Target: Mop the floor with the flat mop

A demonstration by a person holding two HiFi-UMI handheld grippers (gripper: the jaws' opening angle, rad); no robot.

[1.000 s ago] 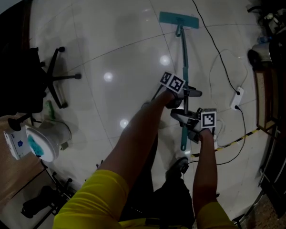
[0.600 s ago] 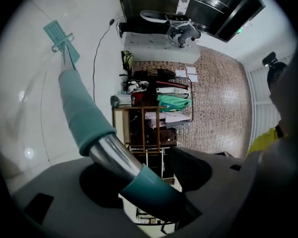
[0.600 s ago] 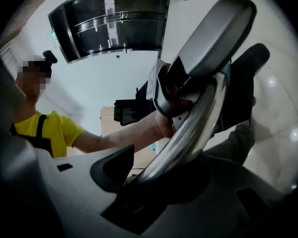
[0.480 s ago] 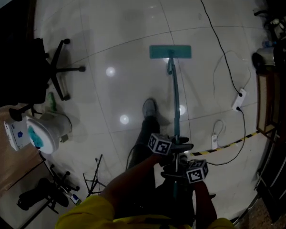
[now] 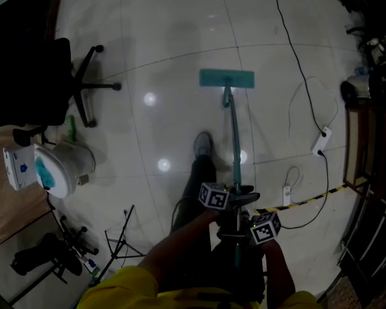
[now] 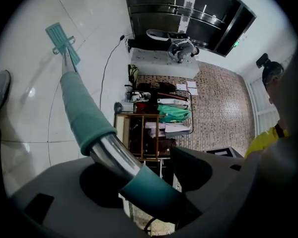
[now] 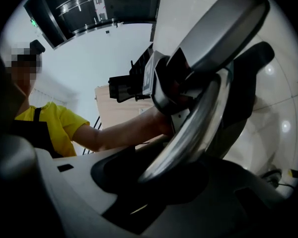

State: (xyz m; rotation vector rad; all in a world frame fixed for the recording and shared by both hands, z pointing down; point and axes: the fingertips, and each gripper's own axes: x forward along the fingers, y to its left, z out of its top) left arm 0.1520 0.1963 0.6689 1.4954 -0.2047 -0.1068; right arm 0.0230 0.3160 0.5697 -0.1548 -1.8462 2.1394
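Note:
The flat mop's teal head lies flat on the white tiled floor ahead of me, and its handle runs back toward my body. My left gripper is shut on the handle where the teal sleeve gives way to bare metal. Just behind it, lower on the shaft, my right gripper grips the metal handle, its jaws closing the last bit tight on it. The left gripper view shows the mop head far off at the top left.
An office chair stands at the left, with a white bucket below it. A power strip with its cables and a yellow-black tape line lie at the right. My shoe is beside the handle. Cluttered shelves stand further right.
The mop has been pulled back toward me across the floor. Both grippers have come in close to my body, still on the handle. Little has shifted in the last half second.

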